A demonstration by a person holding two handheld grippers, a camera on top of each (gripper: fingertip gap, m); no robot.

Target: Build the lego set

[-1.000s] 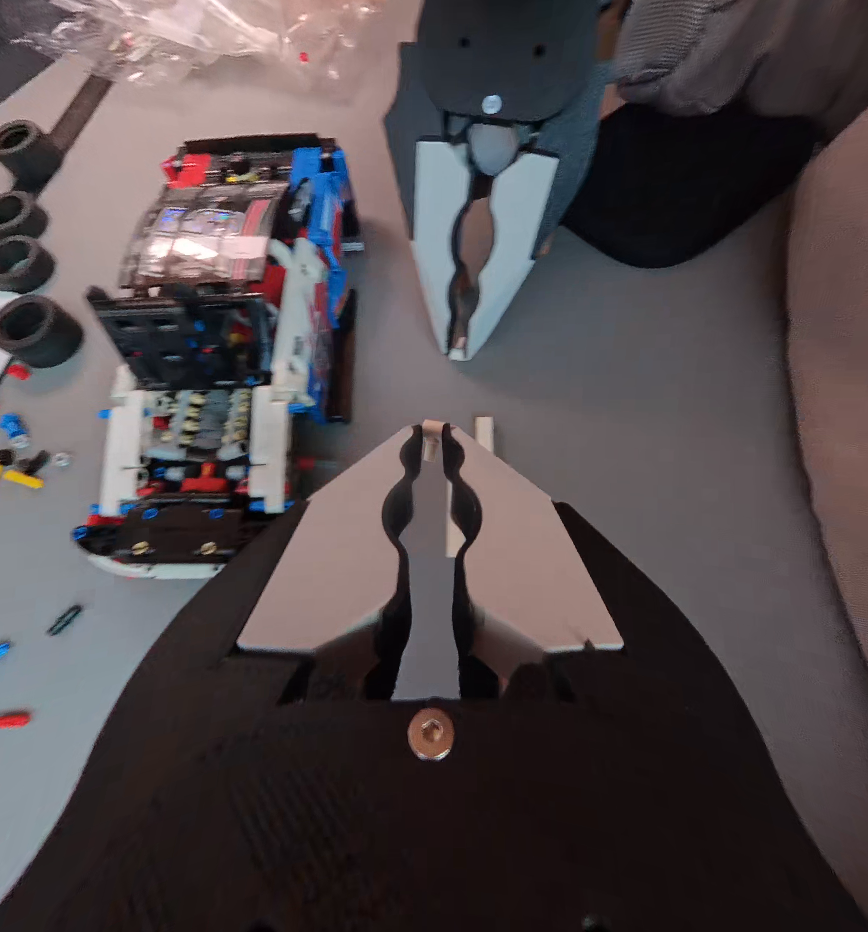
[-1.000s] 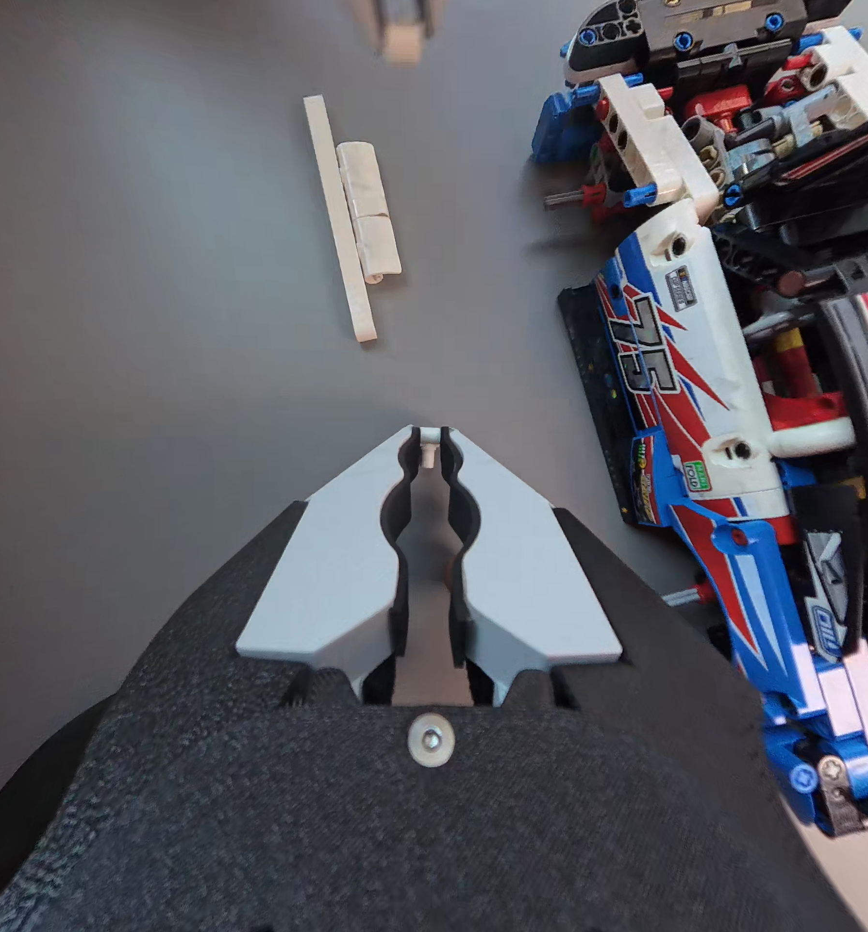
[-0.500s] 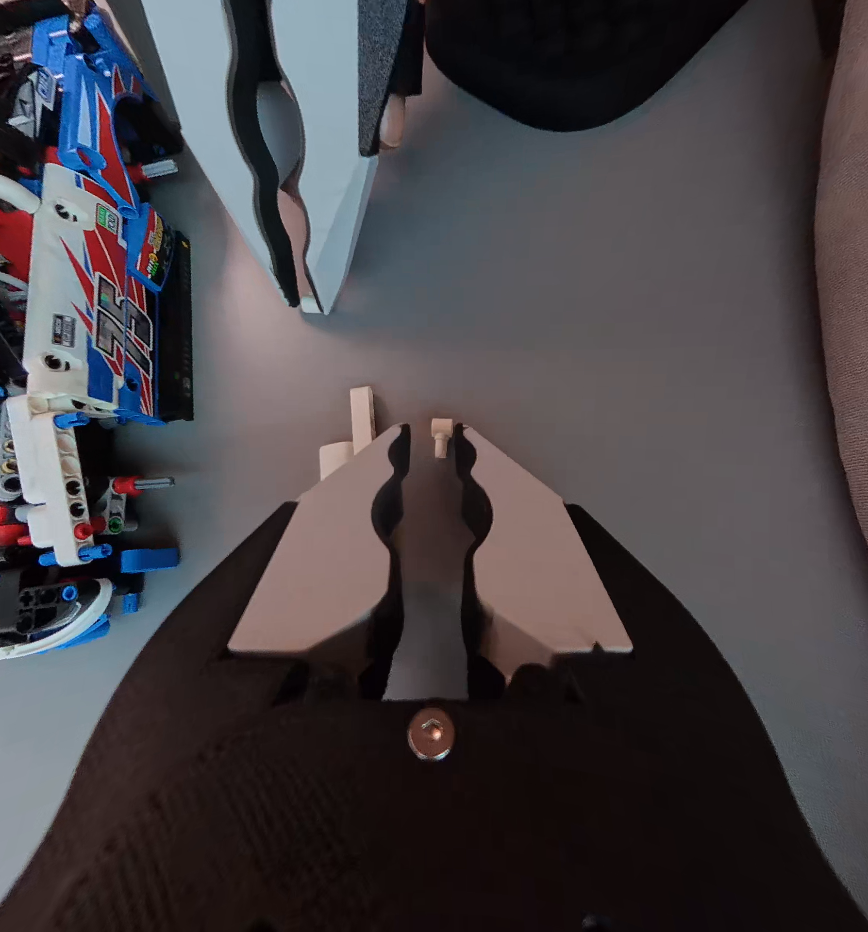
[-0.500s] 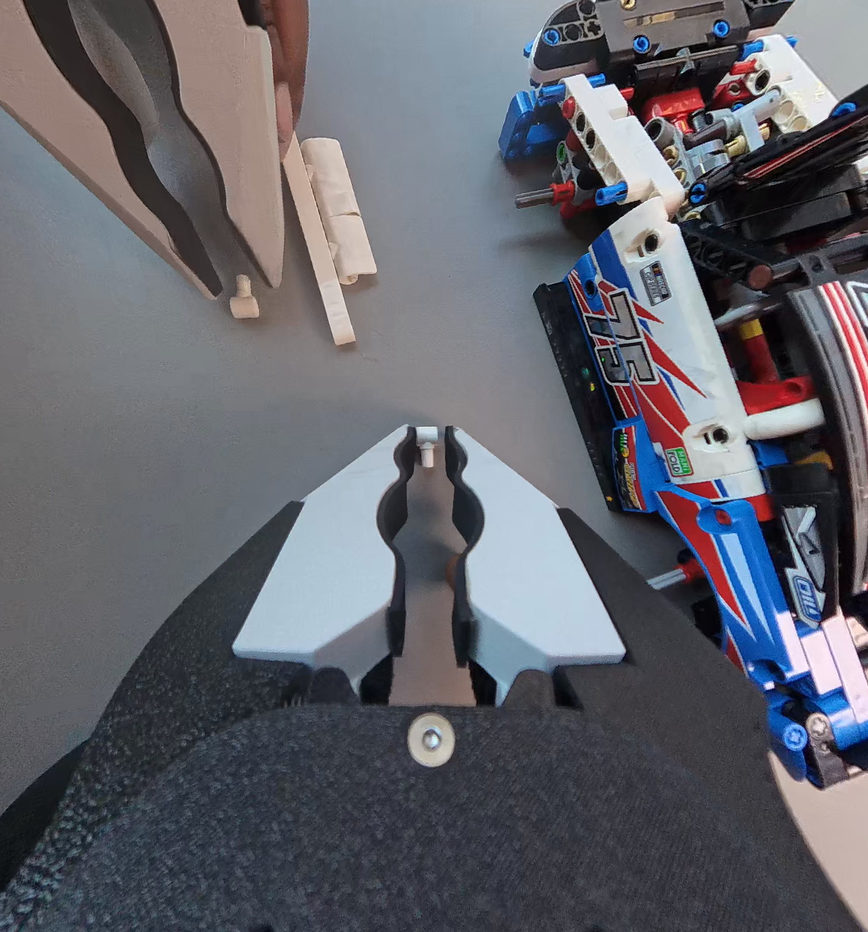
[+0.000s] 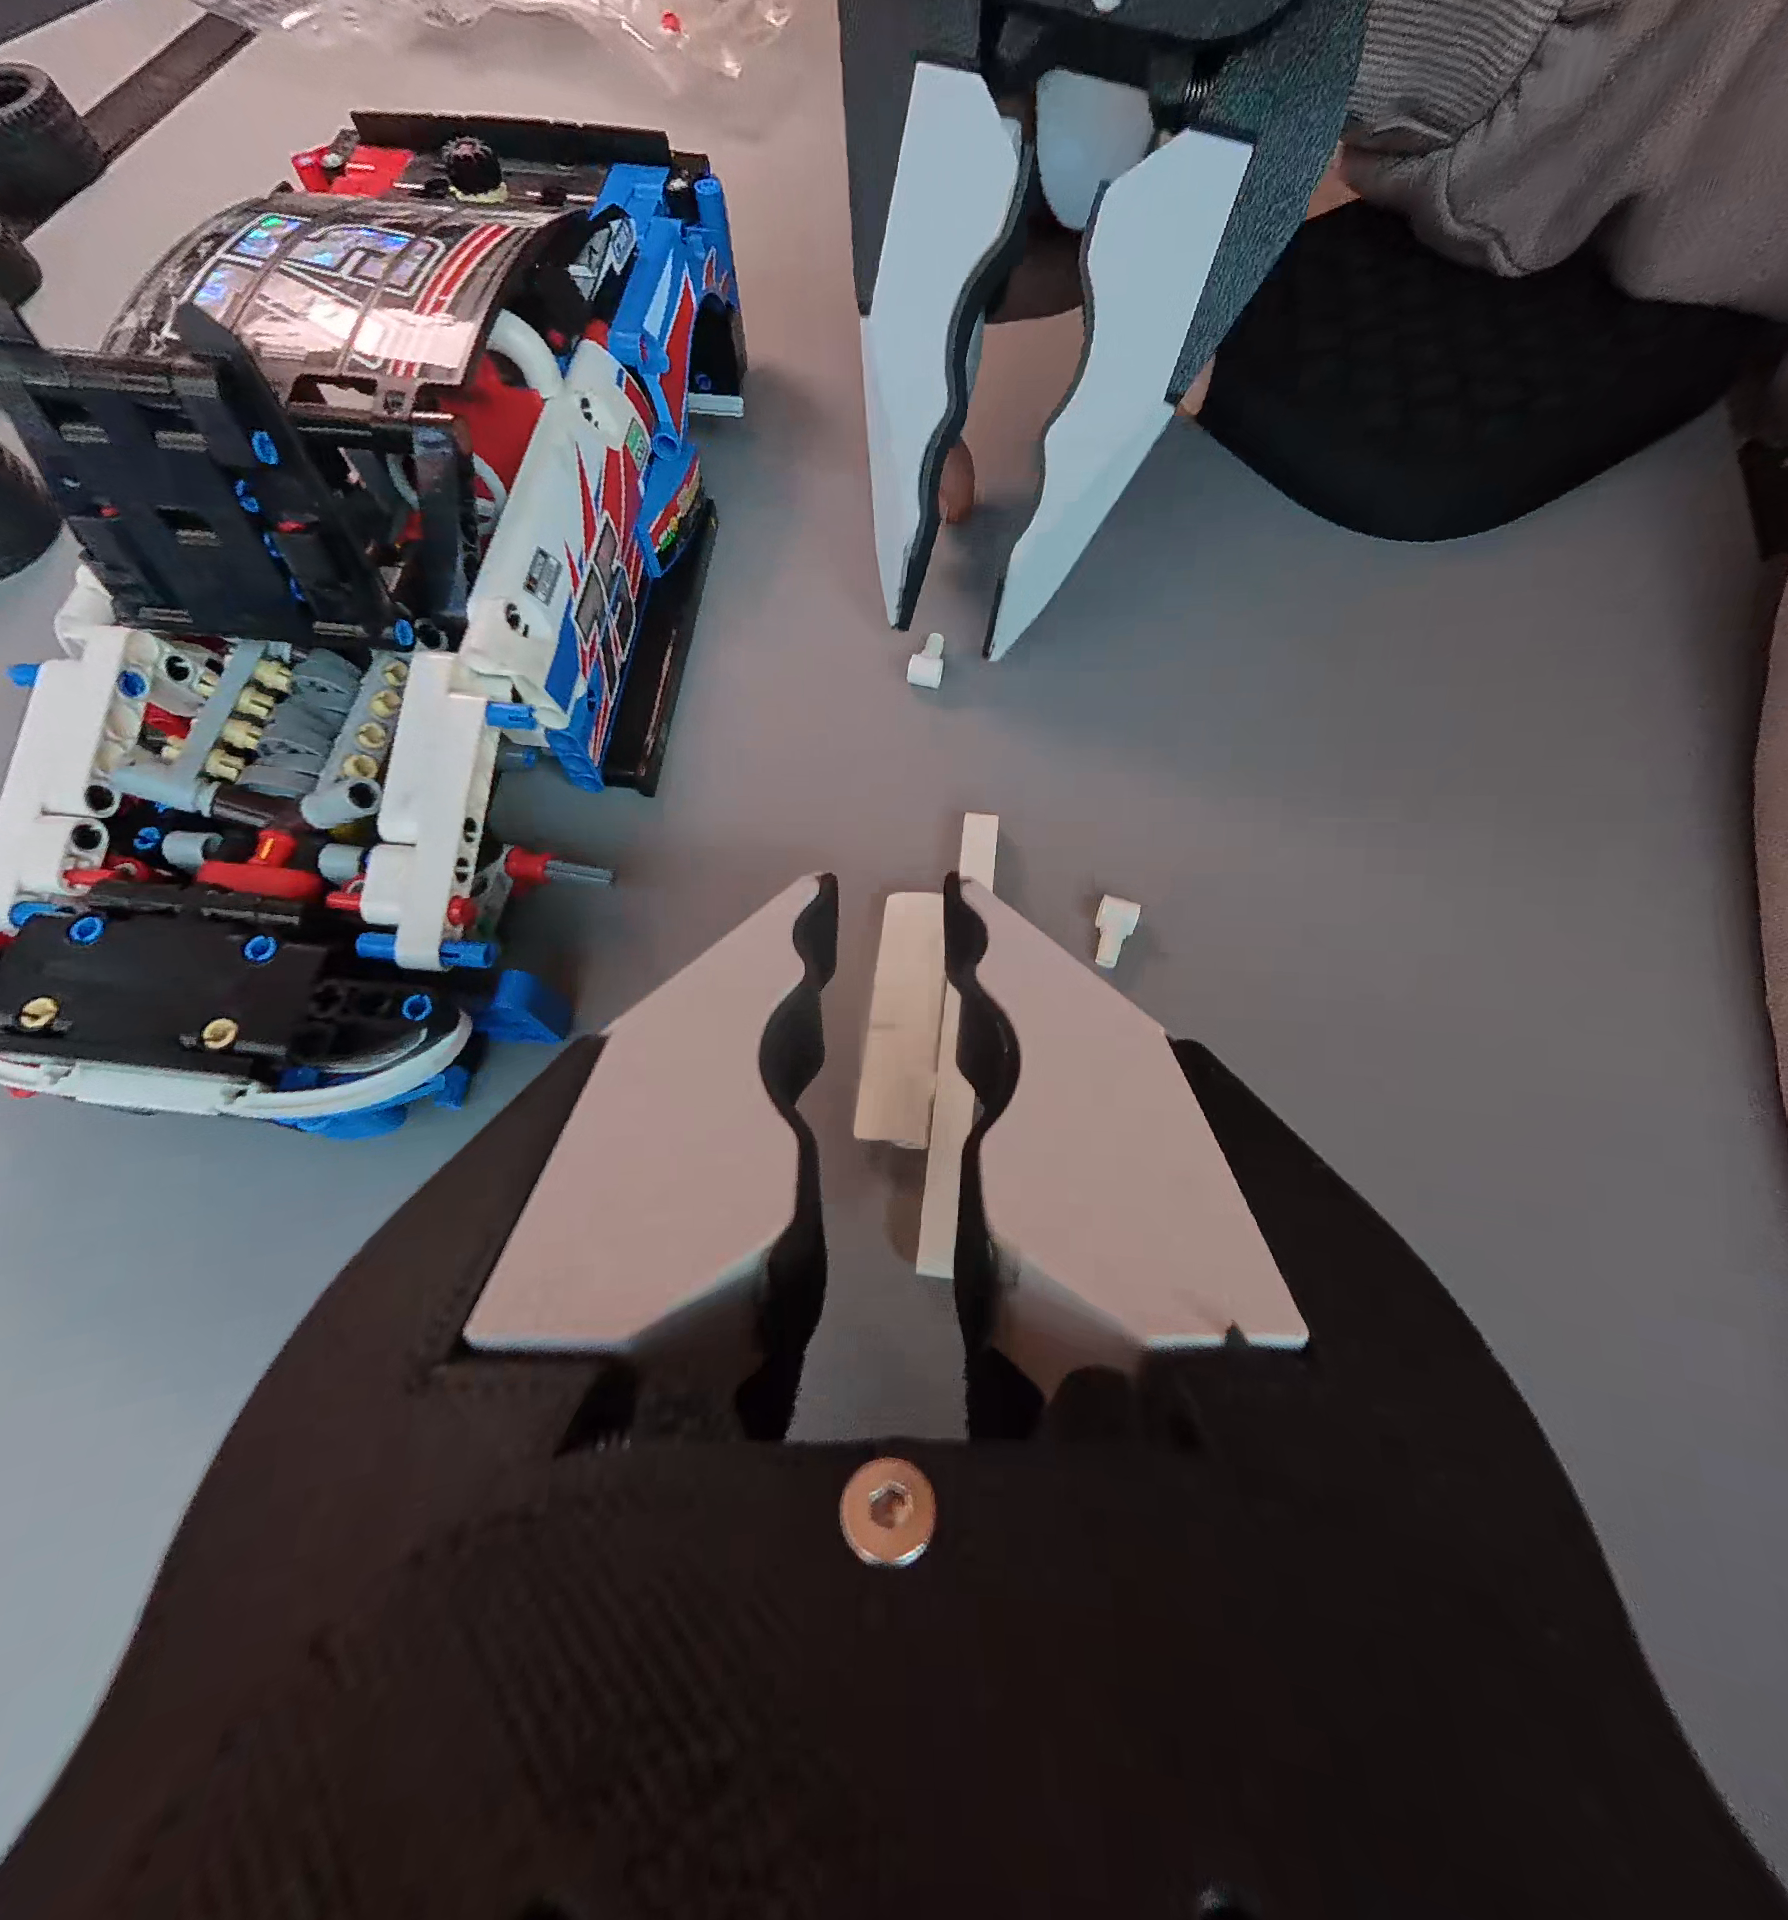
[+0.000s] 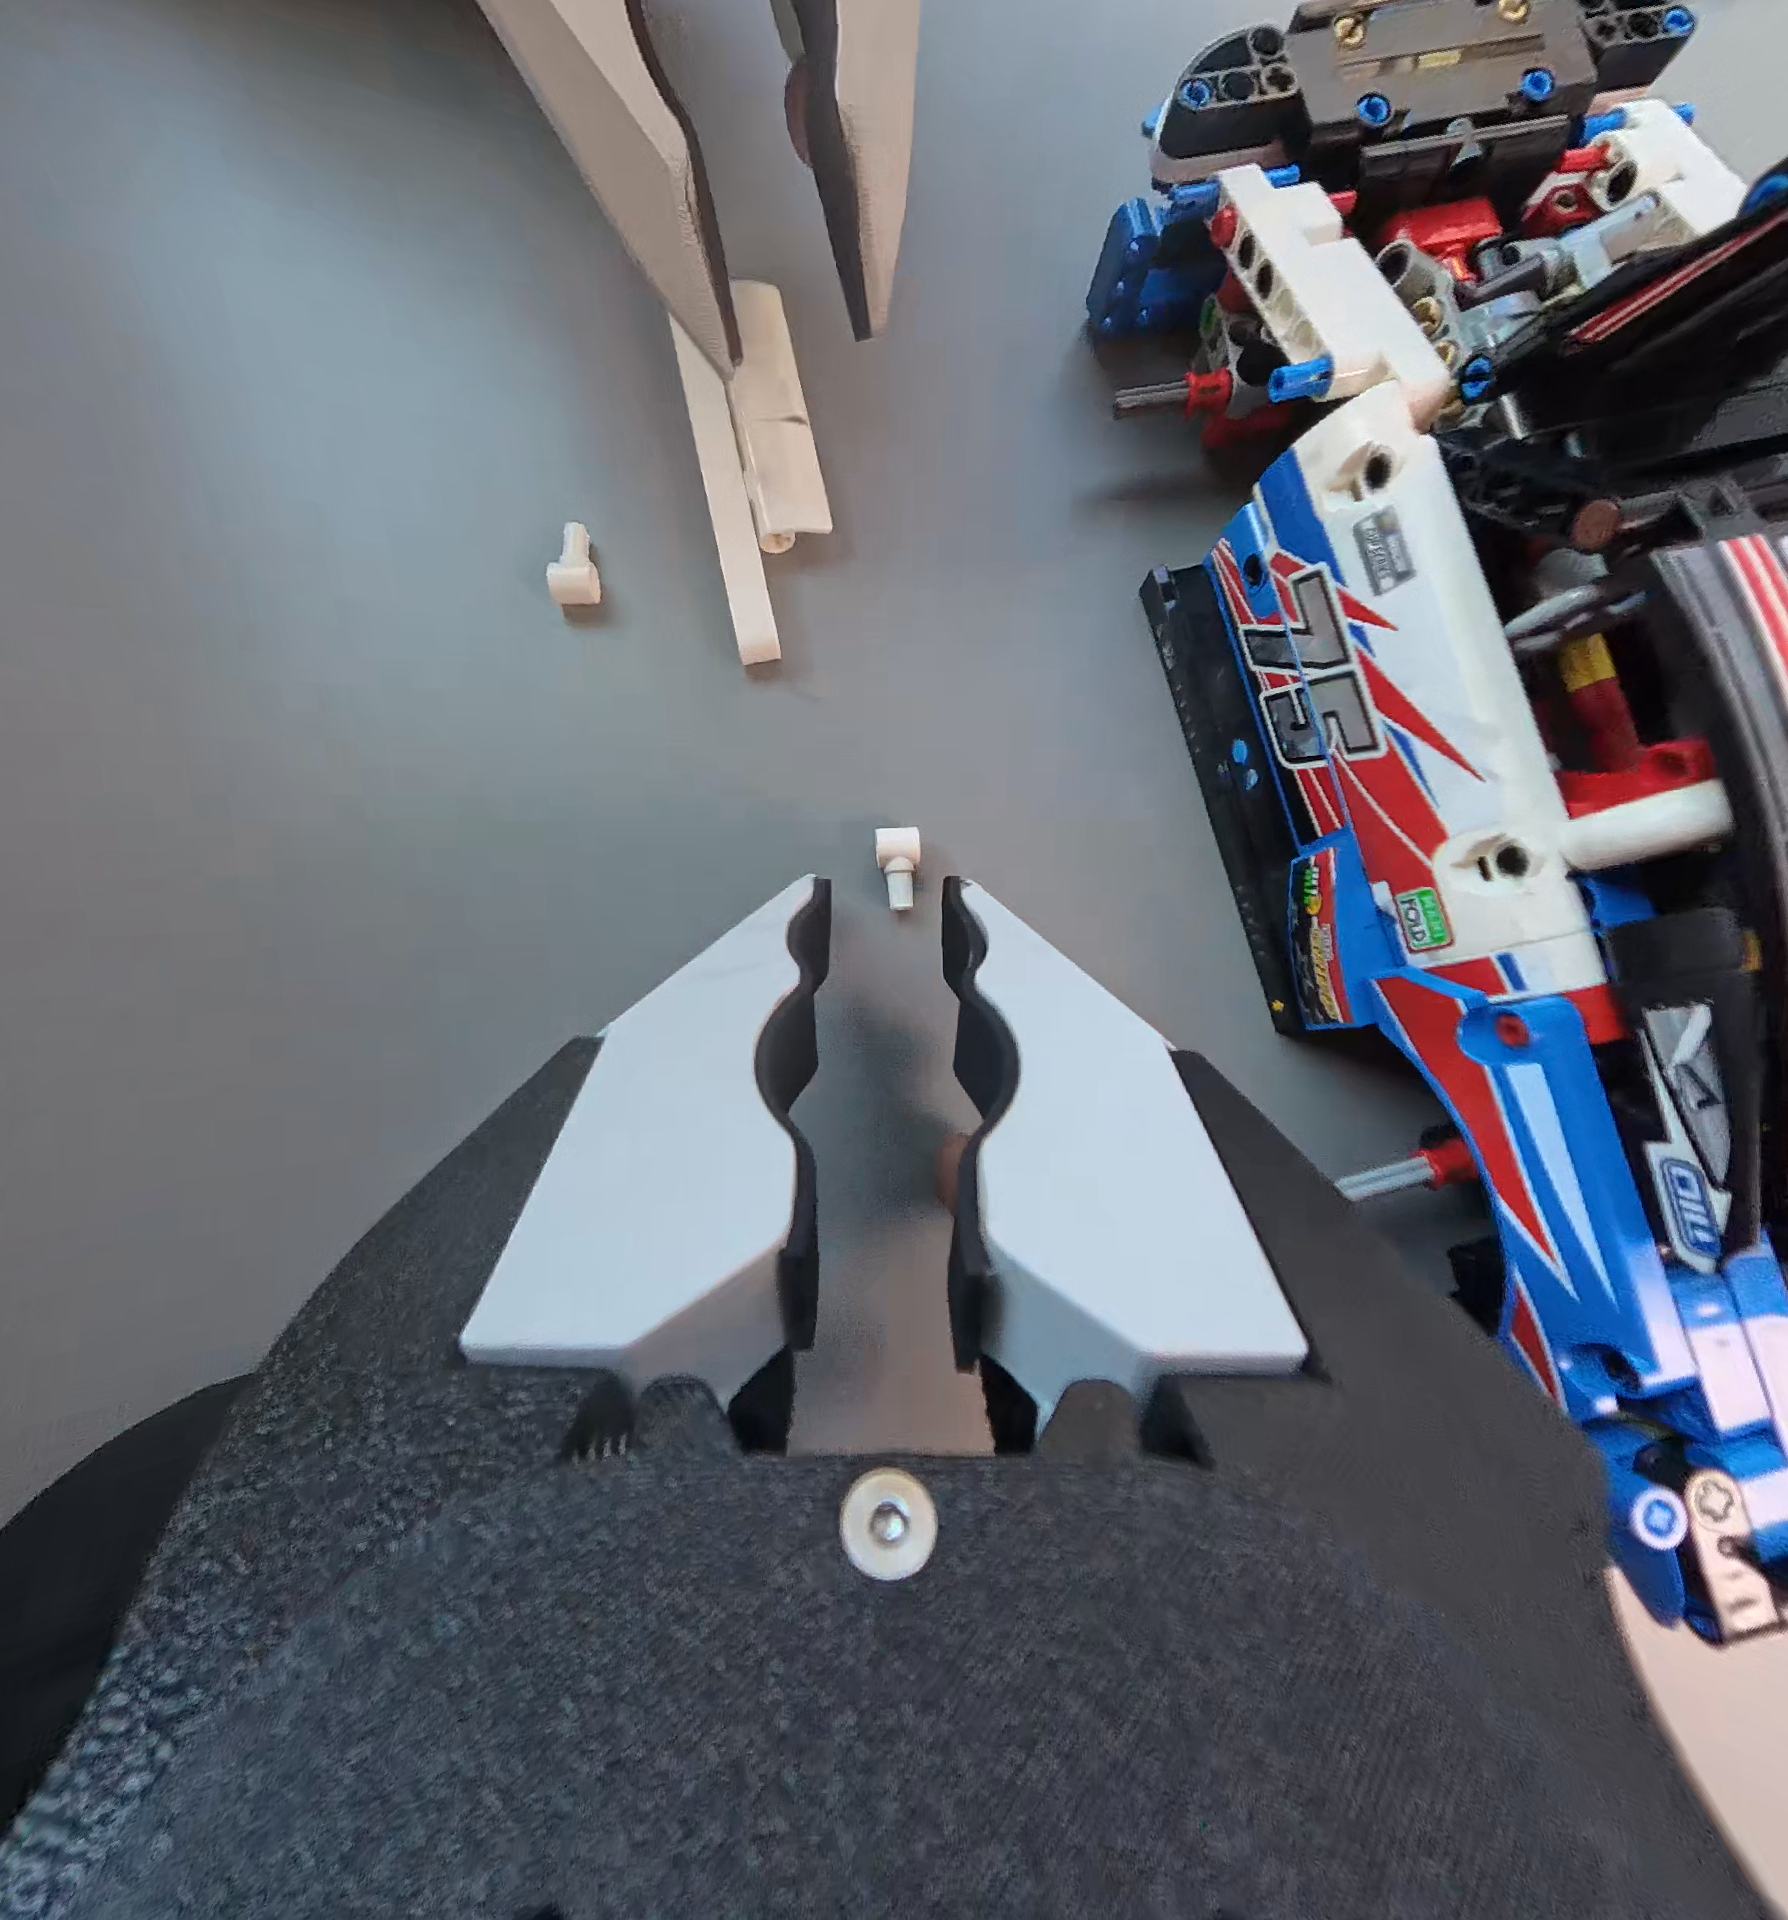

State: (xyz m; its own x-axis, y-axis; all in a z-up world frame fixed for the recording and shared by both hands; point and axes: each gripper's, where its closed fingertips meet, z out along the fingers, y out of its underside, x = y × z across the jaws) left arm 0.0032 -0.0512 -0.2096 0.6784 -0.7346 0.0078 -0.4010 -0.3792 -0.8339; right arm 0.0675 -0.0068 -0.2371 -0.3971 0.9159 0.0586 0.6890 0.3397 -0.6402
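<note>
Risk: loose parts scattering. Left gripper [image 5: 890, 883] spread, straddling white beam pieces [image 5: 905, 1023]; right gripper [image 6: 879, 883] spread, empty, white pin [image 6: 896, 860] just beyond tips. Second pin [image 6: 570, 569] lies apart. Car [image 5: 350, 582] beside. Beam contact unclear; off-centre closing could flick pieces away.

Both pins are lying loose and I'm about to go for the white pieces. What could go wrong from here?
1. The small white pin lies just past the open right hand-held gripper; closing could flick it away.
2. The left hand-held gripper straddles the long white beam and the curved white piece together, so it may pinch both.
</note>
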